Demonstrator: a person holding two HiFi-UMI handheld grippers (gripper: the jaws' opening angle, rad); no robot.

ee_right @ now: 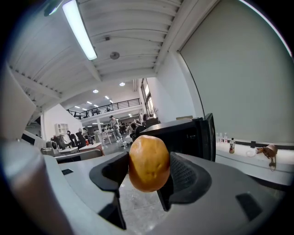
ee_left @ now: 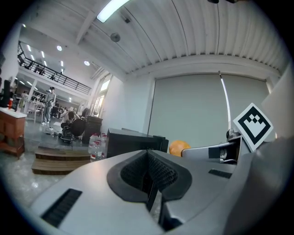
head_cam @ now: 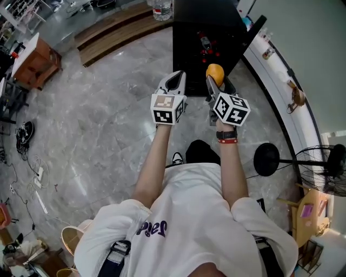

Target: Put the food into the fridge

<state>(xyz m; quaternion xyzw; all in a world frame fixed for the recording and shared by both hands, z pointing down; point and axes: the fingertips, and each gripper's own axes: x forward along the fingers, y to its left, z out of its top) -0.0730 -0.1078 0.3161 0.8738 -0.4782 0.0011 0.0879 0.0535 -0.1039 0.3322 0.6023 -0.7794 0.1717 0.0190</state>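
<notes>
My right gripper (head_cam: 215, 76) is shut on an orange-yellow fruit (head_cam: 214, 71), pinched between its black pads (ee_right: 183, 172); the right gripper view shows the fruit (ee_right: 148, 162) filling the gap. A low black fridge (head_cam: 208, 32) stands just ahead with its door (head_cam: 253, 33) swung open to the right, and red items show inside. In the right gripper view the fridge (ee_right: 177, 134) is behind the fruit. My left gripper (head_cam: 174, 82) is held beside the right one, jaws together and empty (ee_left: 150, 183). From the left gripper view the fruit (ee_left: 178, 148) and the fridge (ee_left: 133, 141) are visible.
A grey marble floor (head_cam: 108, 124) spreads to the left. Wooden steps (head_cam: 116, 30) with a water bottle (head_cam: 162, 8) lie left of the fridge. A white curved counter (head_cam: 281, 70) runs on the right. A floor fan (head_cam: 324, 167) stands at right. Cables (head_cam: 27, 162) lie far left.
</notes>
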